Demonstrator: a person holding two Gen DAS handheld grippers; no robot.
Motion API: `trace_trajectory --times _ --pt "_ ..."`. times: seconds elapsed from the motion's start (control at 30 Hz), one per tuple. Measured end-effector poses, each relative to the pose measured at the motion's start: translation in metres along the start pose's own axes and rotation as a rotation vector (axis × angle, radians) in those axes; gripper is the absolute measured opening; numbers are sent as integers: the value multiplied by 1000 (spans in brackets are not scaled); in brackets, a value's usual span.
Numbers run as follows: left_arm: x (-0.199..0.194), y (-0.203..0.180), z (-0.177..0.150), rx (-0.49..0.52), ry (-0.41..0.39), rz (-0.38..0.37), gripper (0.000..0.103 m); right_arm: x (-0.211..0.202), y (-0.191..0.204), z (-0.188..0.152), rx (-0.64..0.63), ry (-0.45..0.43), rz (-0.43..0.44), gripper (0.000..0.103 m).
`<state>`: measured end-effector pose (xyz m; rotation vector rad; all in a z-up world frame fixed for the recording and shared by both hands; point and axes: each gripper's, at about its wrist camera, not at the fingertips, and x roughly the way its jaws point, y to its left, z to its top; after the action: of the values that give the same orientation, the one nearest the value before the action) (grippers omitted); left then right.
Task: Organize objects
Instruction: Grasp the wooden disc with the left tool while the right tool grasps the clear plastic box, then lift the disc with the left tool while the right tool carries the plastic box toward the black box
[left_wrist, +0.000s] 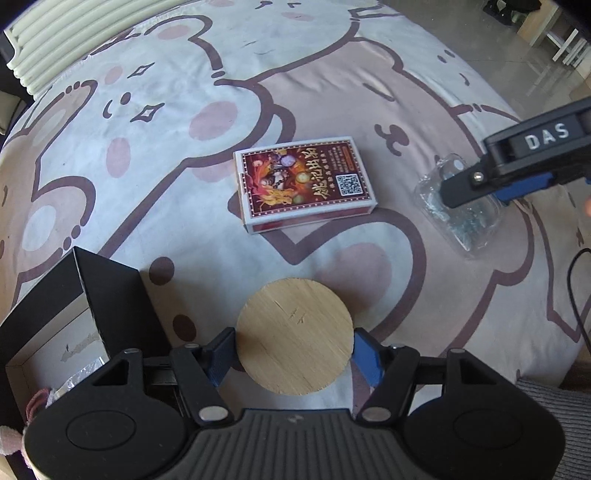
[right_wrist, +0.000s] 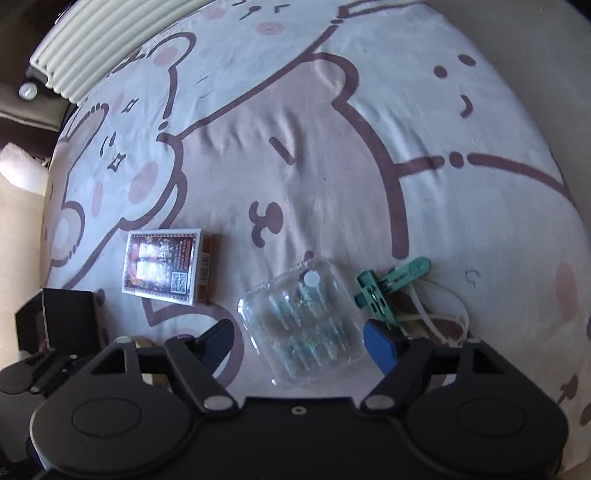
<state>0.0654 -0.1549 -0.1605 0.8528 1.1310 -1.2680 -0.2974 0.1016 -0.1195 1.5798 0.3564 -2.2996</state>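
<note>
A bed (left_wrist: 332, 88) spread with a cartoon-bear sheet carries the clutter, with the red card box (left_wrist: 304, 182) lying flat at its middle as the marker for everything else.

Nearer the camera than the card box, the left tool (left_wrist: 294, 347) clamps a round wooden disc (left_wrist: 293, 334) – a blue pad pressing each edge, and whatever lies beneath the disc is hidden.

Left of the card box and closer in, an open black box (left_wrist: 110, 291) is cut off by the frame edge; inside it, only a scrap of crinkled clear wrap and a pink cord show, the rest out of sight.

To the card box's right sits a clear plastic case (right_wrist: 303, 325) – its contents, small bluish-green pieces, too blurred by glare to identify.

The right tool (right_wrist: 301, 339) straddles that case with its jaws wide; the blue right pad sits against the case's edge, while the left finger stands clear of it, so no grip is made.

Beyond the case, on the side away from the card box, a green clip (right_wrist: 388, 286) rests on a loop of white cord (right_wrist: 439, 317), partly masked by the tool.
</note>
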Motion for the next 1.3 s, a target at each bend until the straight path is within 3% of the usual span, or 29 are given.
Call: trace_trajectory --times 0.2,0.57,1.0,1.1,1.3 --pt "4 -7 -7 26 14 13 68 6 17 -6 -98 72 24 83" --pt "7 -21 -10 74 18 70 68 20 34 -4 -155 71 -96 81" --pt "10 -13 -5 40 22 51 70 34 41 3 -105 93 -209 82" --pt "9 -10 -2 14 18 41 68 31 42 2 -119 88 -225 74" --pt "1 -11 5 -8 -14 57 68 18 35 1 -150 71 -235 73"
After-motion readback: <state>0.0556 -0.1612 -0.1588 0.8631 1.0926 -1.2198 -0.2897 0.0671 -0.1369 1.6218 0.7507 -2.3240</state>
